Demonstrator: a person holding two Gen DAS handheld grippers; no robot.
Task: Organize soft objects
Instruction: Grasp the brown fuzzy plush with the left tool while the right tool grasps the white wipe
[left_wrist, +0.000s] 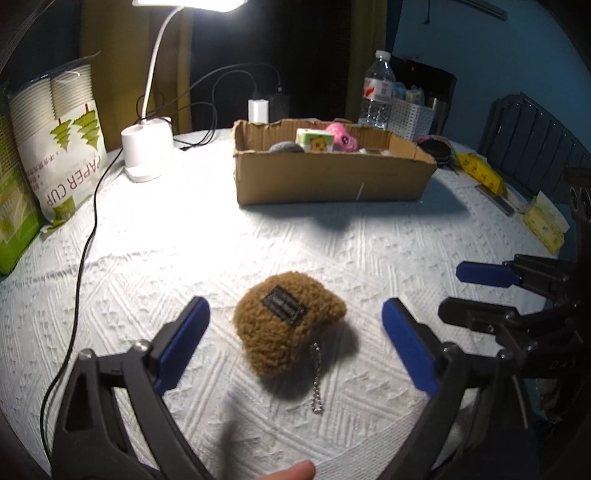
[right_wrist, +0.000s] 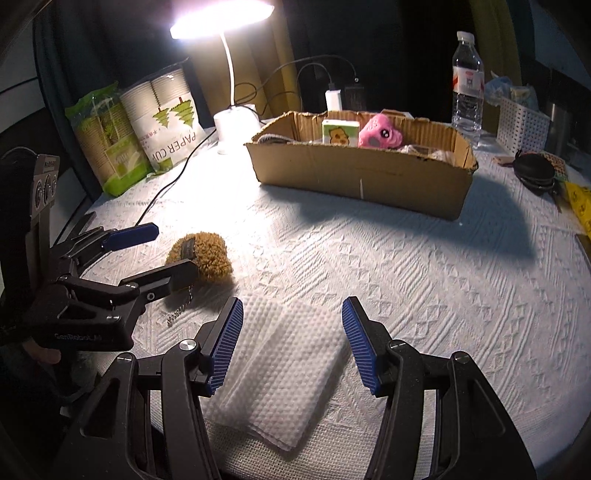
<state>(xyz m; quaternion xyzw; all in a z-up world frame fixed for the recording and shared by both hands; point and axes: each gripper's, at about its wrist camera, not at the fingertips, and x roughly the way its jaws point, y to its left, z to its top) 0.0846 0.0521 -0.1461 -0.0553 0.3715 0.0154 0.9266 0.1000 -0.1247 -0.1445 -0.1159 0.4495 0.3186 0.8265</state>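
Note:
A brown fuzzy plush pouch with a black label and a bead chain lies on the white tablecloth between the open fingers of my left gripper; it also shows in the right wrist view. My right gripper is open and straddles a folded white paper towel near the table's front edge. The right gripper shows at the right of the left wrist view. A cardboard box farther back holds a pink plush, a green-and-white pack and a grey item.
A white desk lamp with a black cable stands at the back left beside paper cup packs. A water bottle, a white basket, a black pouch and yellow packets sit at the back right.

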